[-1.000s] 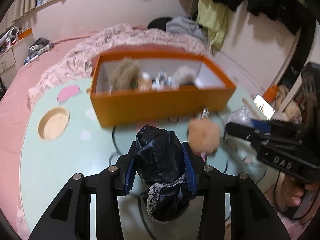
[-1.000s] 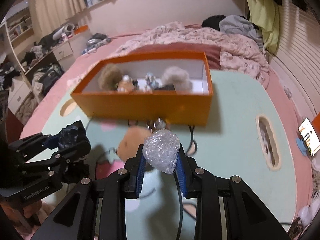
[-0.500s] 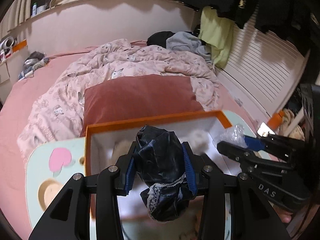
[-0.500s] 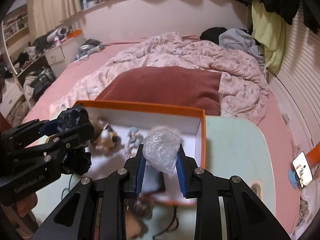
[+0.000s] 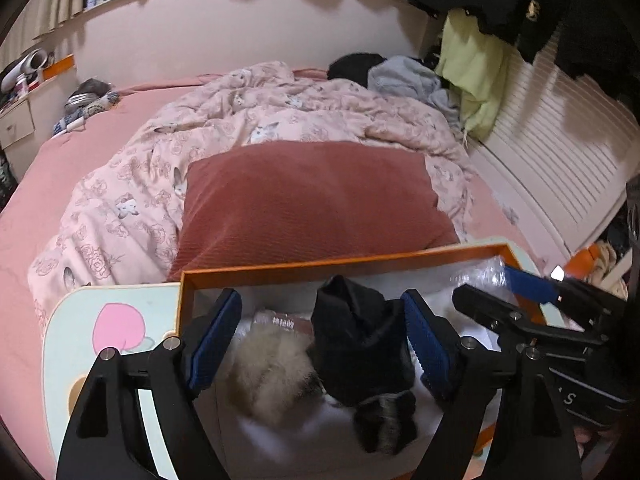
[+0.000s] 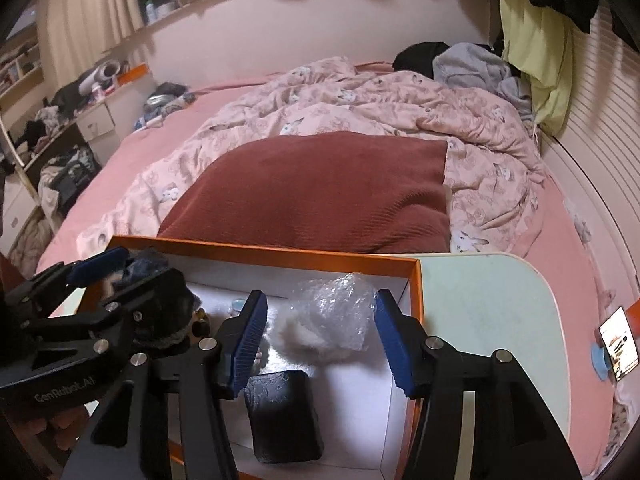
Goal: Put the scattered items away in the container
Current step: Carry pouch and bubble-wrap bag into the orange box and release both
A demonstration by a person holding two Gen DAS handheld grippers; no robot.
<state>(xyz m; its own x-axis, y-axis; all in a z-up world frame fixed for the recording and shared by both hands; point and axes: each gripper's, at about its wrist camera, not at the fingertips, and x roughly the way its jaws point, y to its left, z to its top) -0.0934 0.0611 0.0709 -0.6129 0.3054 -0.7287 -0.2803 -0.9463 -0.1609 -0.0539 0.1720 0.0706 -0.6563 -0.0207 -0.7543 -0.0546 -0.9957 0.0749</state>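
- Box [image 5: 348, 265]: orange outside, white inside, on the pale green desk [image 6: 484, 308]; a second ago it was ahead of me, now both my claws hang over its open top.
- Left claw [image 5: 322, 340]: was clamped on the dark bundle [image 5: 360, 344], now the jaws are opening, wide apart; the bundle is between the pads, loose, dropping in beside a beige fluffy ball [image 5: 268, 368].
- Right claw [image 6: 318, 328]: was clamped on the crumpled clear plastic [image 6: 336, 312], jaws now opening; the plastic sits between the pads, not squeezed, over the box floor.
- Meaning, I judge: both items are being released into the box, two fewer to tidy.
- Black block [image 6: 284, 414] already lies inside.
- Beyond: red pillow [image 6: 316, 188], pink quilt, bed.
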